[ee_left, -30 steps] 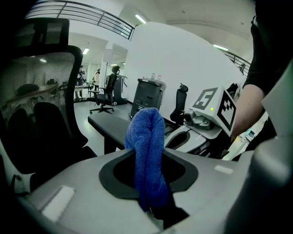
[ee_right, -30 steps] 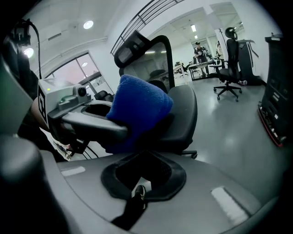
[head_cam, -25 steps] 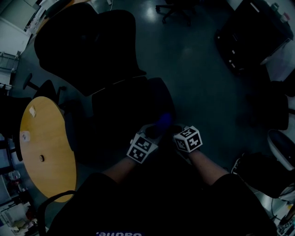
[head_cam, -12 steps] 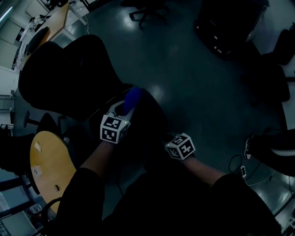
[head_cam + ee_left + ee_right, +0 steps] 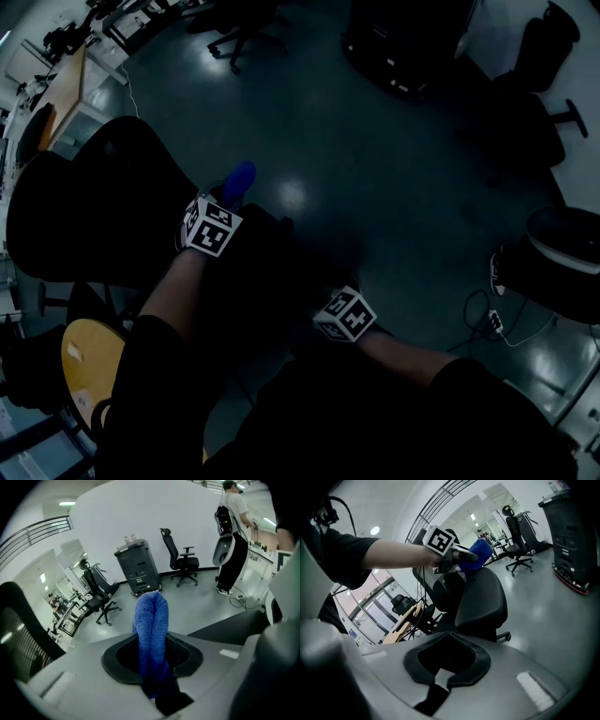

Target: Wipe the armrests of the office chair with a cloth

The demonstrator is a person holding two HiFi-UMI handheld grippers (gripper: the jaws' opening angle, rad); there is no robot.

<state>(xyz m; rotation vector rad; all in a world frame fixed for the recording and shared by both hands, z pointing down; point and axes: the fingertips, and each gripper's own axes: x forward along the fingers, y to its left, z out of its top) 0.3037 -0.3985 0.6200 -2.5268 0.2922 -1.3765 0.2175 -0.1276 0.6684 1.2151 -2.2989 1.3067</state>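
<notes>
Gripping the blue cloth (image 5: 151,620), my left claw (image 5: 151,665) is clenched on it; the folded end stands up out of the jaws at frame centre. My right claw (image 5: 443,670) is clenched with nothing between its jaws, and sits low in the centre of the head view. In the right gripper view the cloth appears upper middle, just above the black office chair (image 5: 480,599); whether it touches cannot be told. The armrests cannot be made out in the dark head view. Further off, the left gripper view shows a dark cabinet (image 5: 138,571) at upper centre, a second office chair (image 5: 180,559) beside it, and a standing person (image 5: 234,536) at upper right.
</notes>
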